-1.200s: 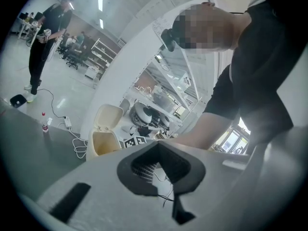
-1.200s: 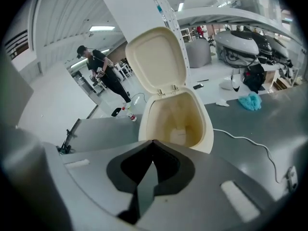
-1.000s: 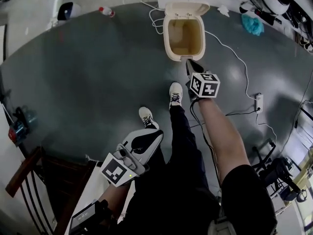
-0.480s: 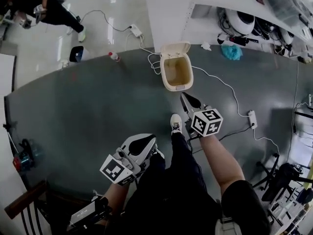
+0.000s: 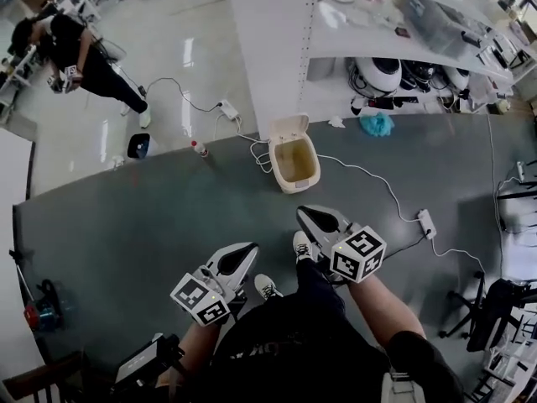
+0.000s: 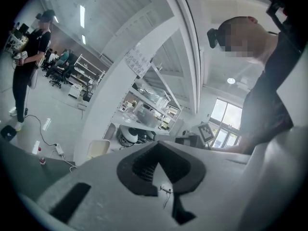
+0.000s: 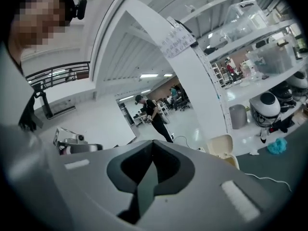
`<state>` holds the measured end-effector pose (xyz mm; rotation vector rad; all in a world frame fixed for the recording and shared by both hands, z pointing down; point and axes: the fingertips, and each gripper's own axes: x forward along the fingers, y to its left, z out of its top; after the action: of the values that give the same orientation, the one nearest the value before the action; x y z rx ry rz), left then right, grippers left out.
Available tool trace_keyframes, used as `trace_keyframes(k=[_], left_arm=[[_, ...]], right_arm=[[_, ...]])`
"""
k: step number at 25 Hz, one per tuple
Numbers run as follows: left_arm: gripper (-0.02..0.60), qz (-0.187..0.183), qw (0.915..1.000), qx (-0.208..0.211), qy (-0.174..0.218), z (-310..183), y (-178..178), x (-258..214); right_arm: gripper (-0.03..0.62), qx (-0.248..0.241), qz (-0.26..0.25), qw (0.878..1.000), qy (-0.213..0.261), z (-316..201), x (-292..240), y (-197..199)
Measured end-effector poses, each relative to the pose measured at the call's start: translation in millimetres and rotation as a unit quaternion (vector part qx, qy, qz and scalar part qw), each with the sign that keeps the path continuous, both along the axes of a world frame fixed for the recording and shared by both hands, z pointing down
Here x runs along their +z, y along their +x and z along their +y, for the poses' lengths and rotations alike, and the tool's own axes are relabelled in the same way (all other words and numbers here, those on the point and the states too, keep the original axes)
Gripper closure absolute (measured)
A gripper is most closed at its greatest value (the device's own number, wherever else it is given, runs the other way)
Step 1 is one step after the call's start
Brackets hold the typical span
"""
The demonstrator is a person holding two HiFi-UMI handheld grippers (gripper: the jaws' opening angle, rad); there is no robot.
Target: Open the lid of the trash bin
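Cream plastic trash bin (image 5: 296,164) on grey floor (image 5: 151,217), lid (image 5: 288,128) raised.
Left gripper (image 5: 245,250) and right gripper (image 5: 307,216) held clear of it, fingers (image 5: 319,222) pressed together.

- You are standing on a dark grey floor covering (image 5: 151,225), with your shoes (image 5: 303,245) resting on it.
- At 12 o'clock the trash bin (image 5: 295,162) is standing on it near its far edge, with the lid (image 5: 288,128) tipping up and back.
- At 2 o'clock a white power strip (image 5: 424,222) is lying on it, and its white cable (image 5: 362,170) is trailing towards the bin.
- At 1 o'clock a blue bundle (image 5: 377,124) is lying by the far edge.
- At 11 o'clock a small bottle (image 5: 199,148) is lying at the edge. Beyond it a dark blue object (image 5: 138,146) and a second power strip (image 5: 228,108) are lying on the pale glossy floor (image 5: 168,65).
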<state>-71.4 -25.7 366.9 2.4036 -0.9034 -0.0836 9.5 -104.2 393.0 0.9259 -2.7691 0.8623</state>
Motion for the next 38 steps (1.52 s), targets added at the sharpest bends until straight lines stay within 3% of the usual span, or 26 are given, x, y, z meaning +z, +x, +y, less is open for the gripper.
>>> trace_keyframes(k=[8, 15, 21, 29, 38], left_arm=[[0.580, 0.007, 0.9992, 0.012, 0.037, 40.3, -5.5, -34.0], [0.580, -0.001, 0.9982, 0.022, 0.056, 70.4, -7.7, -44.4], [0.580, -0.008, 0.9969, 0.015, 0.077, 66.4, -21.6, -60.6], [0.580, 0.009, 0.9977, 0.019, 0.064, 72.5, -20.6, -57.6], [0.580, -0.006, 0.9984, 0.018, 0.054, 79.9, -22.0, -47.9]], right_arm=[[0.586, -0.042, -0.006, 0.998, 0.056, 83.2, -67.0, -20.5], [0.586, -0.066, -0.004, 0.994, 0.085, 132.7, -84.3, -37.9], [0.586, -0.080, -0.001, 0.992, 0.095, 152.8, -89.3, -52.1], [0.586, -0.089, 0.003, 0.991, 0.099, 168.3, -83.7, -61.3], [0.586, -0.066, -0.016, 0.995, 0.078, 164.5, -78.3, -57.7]])
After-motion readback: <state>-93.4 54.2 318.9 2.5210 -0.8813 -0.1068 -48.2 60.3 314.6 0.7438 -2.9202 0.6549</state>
